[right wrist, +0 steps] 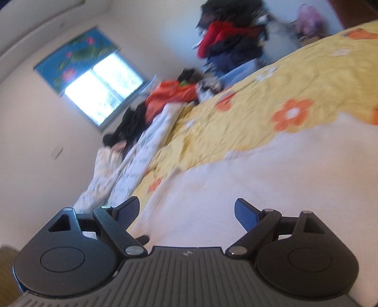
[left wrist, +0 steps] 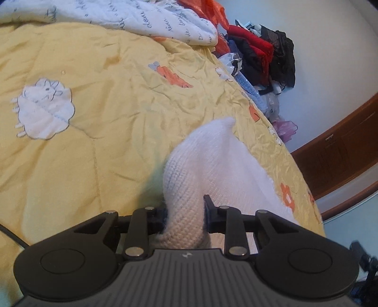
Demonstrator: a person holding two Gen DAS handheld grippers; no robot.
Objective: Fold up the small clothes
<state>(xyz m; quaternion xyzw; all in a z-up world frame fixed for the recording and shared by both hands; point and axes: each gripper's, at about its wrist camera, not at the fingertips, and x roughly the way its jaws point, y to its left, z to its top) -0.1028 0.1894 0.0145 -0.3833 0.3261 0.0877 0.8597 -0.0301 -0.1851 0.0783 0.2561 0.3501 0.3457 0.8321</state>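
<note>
A white knitted garment (left wrist: 212, 160) lies on the yellow quilt (left wrist: 106, 99). My left gripper (left wrist: 185, 212) is shut on a bunched fold of it and holds that fold raised off the quilt, so the fabric stands up in a peak. In the right wrist view the same white garment (right wrist: 248, 177) spreads flat over the quilt (right wrist: 259, 94). My right gripper (right wrist: 186, 210) is open and empty, its fingers wide apart just above the white fabric. That view is tilted and blurred.
A white printed blanket (left wrist: 141, 16) is bunched at the far side of the bed. A pile of red, black and orange clothes (left wrist: 259, 47) sits beyond the bed's edge. A wooden wardrobe (left wrist: 342, 146) stands at the right. A window (right wrist: 104, 89) is in the wall.
</note>
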